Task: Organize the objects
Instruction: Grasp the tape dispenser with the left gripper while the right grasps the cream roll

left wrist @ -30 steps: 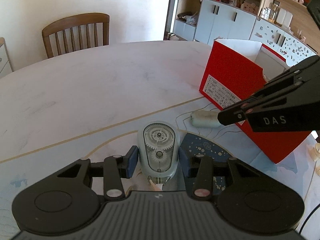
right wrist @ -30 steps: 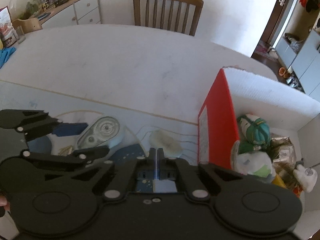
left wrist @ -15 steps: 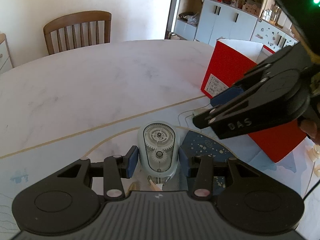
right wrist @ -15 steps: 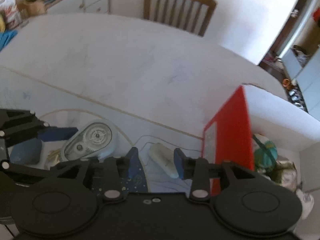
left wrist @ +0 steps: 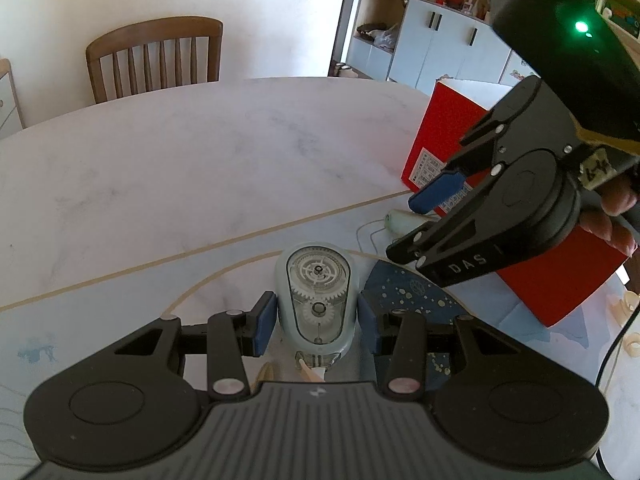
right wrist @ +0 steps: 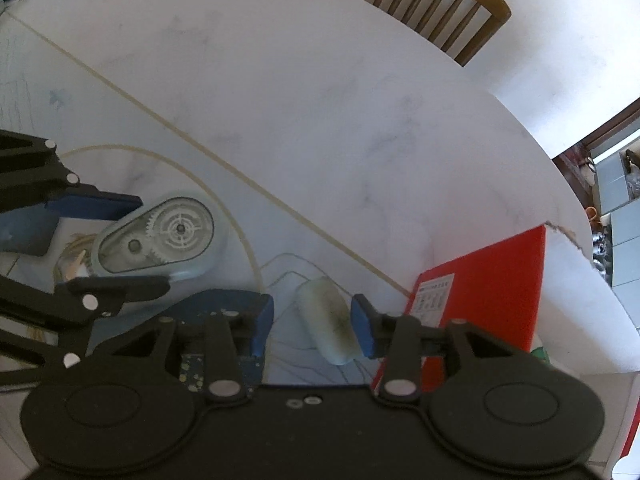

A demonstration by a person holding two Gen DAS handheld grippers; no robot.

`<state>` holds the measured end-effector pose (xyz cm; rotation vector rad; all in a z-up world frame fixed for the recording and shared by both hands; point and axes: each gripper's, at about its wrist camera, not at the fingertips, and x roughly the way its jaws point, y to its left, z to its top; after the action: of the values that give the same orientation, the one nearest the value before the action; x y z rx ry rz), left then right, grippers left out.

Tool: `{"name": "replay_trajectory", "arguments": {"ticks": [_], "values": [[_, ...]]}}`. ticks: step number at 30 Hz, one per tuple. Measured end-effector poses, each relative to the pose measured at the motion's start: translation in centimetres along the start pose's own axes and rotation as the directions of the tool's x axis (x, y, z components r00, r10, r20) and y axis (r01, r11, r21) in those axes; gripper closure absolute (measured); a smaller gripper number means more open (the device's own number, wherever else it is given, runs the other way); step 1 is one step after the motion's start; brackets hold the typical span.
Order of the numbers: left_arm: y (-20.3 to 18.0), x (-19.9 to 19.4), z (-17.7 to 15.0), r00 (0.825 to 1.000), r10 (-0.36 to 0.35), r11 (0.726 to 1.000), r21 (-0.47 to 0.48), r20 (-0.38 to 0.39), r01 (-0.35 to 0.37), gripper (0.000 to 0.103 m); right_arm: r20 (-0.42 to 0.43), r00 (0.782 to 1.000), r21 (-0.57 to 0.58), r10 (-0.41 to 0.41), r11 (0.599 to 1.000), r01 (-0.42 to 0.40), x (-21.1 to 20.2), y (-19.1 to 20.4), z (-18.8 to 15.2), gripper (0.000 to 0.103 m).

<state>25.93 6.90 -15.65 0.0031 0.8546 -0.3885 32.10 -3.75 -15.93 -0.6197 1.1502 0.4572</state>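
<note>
A pale blue correction-tape dispenser [left wrist: 317, 298] with clear gears lies on the table between the open fingers of my left gripper [left wrist: 316, 322], small gaps on both sides. It also shows in the right wrist view [right wrist: 160, 240]. A worn white eraser [right wrist: 330, 326] lies beside the red box [right wrist: 484, 292]. My right gripper [right wrist: 312, 326] is open and straddles the eraser without touching it. In the left wrist view the right gripper [left wrist: 420, 224] hovers over the eraser [left wrist: 404, 220].
The red box [left wrist: 452, 136] stands open at the right with white inner walls. A dark blue speckled piece [left wrist: 412, 292] lies between the two objects. A wooden chair [left wrist: 154, 54] stands beyond the marble table [left wrist: 200, 168]. Cabinets line the far wall.
My right gripper opened from shut and moved down and forward around the eraser. My left gripper stayed open around the tape dispenser.
</note>
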Motion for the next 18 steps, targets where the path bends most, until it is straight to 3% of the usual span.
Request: {"name": "replay_trajectory", "arguments": {"ticks": [7,9,18], "values": [[-0.2,-0.1,0.1,1.000,-0.003,1.000,0.005,0.001,0.003,0.060,-0.039,0.999,-0.009,0.014,1.000,-0.015,0.3,-0.6,0.7,0.067],[-0.3,-0.1,0.1,1.000,-0.003,1.000,0.005,0.001,0.003,0.060,-0.042,0.999,0.023,0.027,0.999,-0.026,0.4,-0.9,0.6,0.082],[-0.5,-0.6,0.2,1.000,0.002,1.000,0.004,0.002,-0.002,0.060,0.010,0.997,0.126,0.081,0.989,-0.082,-1.1,-0.4,-1.0,0.083]]}}
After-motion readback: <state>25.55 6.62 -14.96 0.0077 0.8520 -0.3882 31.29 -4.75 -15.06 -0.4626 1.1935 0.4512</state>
